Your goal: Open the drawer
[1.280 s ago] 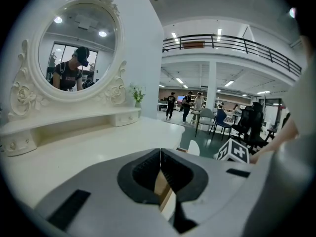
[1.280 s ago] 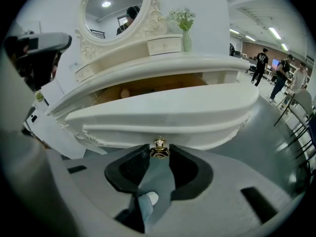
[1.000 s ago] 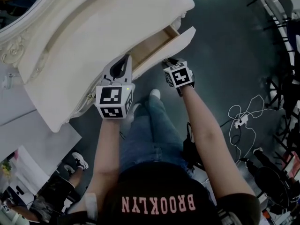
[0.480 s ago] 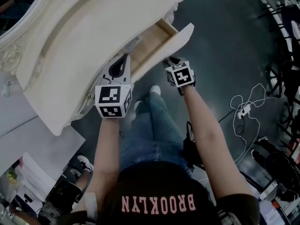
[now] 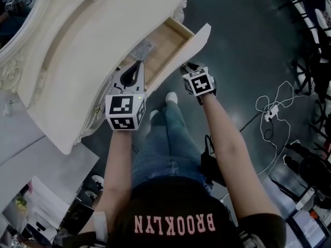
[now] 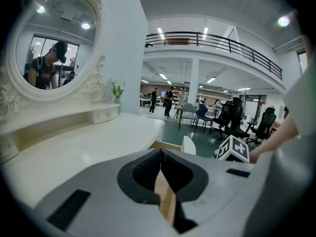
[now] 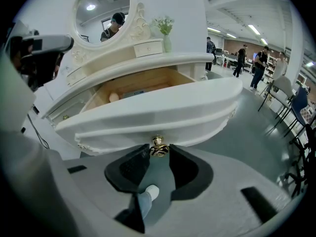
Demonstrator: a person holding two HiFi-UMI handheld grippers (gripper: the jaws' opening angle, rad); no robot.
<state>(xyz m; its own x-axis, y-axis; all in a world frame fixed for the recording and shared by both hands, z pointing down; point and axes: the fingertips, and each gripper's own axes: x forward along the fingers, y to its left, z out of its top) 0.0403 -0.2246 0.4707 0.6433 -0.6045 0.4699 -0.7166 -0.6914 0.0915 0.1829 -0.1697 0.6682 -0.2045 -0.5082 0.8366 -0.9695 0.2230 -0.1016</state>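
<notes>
right gripper: nearest the body, pointing steeply down. Jaws closed on the small gold knob. The tips pinch it from both sides and nothing else is in them.
left gripper: jaw tips meet and hold nothing. In the head view it hangs above the left end of the drawer, at the edge of the tabletop.
drawer: partly open, sticking out of the cream dressing table over the person's legs. The wooden inside shows, with a small flat pale item in it; I cannot tell what that is.
step in hand (judgement): pulling the drawer out by the knob.
technique (judgement): pull level and square to the front panel, along the slide line. Hold the grip behind the knob's head so the tips do not slide off. Do not roll the wrist, because a one-point pull off to the side could skew the box in its runners. Hold the left gripper clear of the opening.
drawer orientation: the curved front panel faces the person and the open side faces up. The long axis runs along the table's front edge, lower left to upper right in the head view. Travel is across that axis, toward the lower right.
beyond: the oval mirror stands at the back of the table.
</notes>
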